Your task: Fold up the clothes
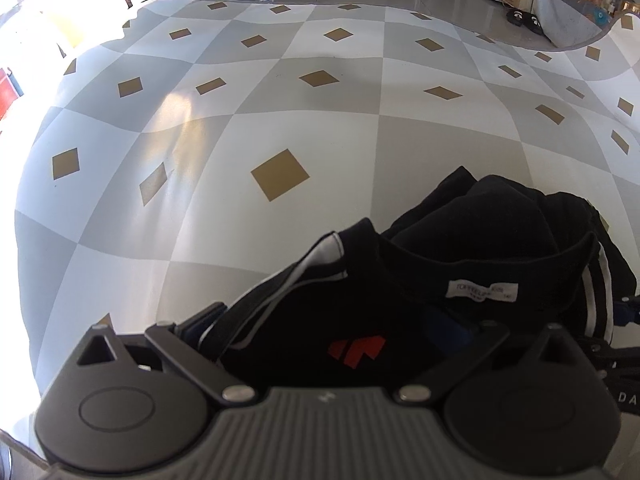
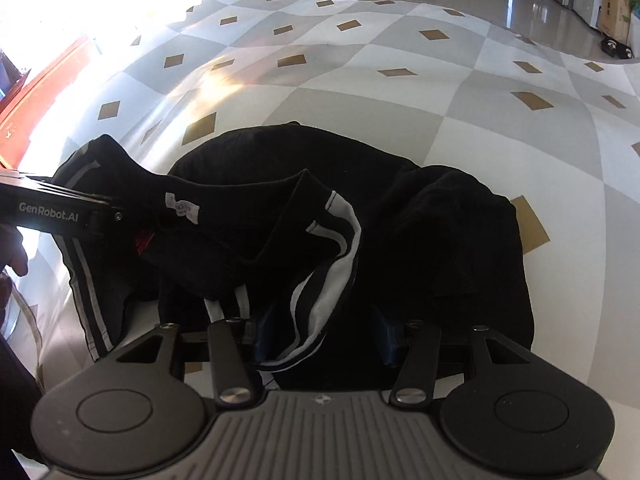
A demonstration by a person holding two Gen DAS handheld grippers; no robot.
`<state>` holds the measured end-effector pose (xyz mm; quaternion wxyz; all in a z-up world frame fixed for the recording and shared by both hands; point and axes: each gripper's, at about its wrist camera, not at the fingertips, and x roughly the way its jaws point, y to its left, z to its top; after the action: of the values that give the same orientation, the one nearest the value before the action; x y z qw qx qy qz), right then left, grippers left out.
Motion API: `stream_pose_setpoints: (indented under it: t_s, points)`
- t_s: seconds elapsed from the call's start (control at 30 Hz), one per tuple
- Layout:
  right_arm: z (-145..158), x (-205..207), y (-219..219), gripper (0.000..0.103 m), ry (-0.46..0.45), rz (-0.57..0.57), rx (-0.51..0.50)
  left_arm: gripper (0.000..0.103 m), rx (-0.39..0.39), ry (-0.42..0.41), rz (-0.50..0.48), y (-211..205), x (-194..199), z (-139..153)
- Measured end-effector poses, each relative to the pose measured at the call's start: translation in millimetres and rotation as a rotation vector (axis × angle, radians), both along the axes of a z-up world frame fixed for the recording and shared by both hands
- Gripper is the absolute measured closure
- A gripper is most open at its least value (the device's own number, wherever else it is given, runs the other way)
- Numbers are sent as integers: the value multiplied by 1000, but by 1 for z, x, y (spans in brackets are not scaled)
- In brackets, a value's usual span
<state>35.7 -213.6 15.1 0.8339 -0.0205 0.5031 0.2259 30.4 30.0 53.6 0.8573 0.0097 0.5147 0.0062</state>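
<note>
Left wrist view: the left gripper [image 1: 332,344] stood over the black garment [image 1: 472,240] on the checkered cloth [image 1: 280,120], near edge, white size label [image 1: 482,291] uppermost. Its fingers were wide apart with fabric bunched between; whether the pads pinched could not be told.

Right wrist view: the right gripper [image 2: 320,340] had the garment's white-striped edge [image 2: 336,248] between half-spread fingers; firm pinching could not be told.

Judgement: the garment remained crumpled, spreading stage. Next move requires drawing both ends apart and laying it flat.
</note>
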Motion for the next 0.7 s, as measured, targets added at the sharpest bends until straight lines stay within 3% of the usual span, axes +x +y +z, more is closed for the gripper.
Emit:
stream_pose_setpoints:
  t_s: [0.13, 0.27, 0.43, 0.7]
  points:
    - [17, -7, -17, 50, -12, -65, 85, 0, -48, -81, 2, 11, -8, 21]
    - [32, -15, -17, 45, -71, -58, 116, 0, -78, -145, 13, 22, -12, 35]
    - [36, -15, -7, 43, -108, -32, 106, 0, -24, -135, 16, 30, -11, 30]
    - [21, -6, 2, 43, -115, -34, 70, 0, -23, -111, -26, 36, -16, 21]
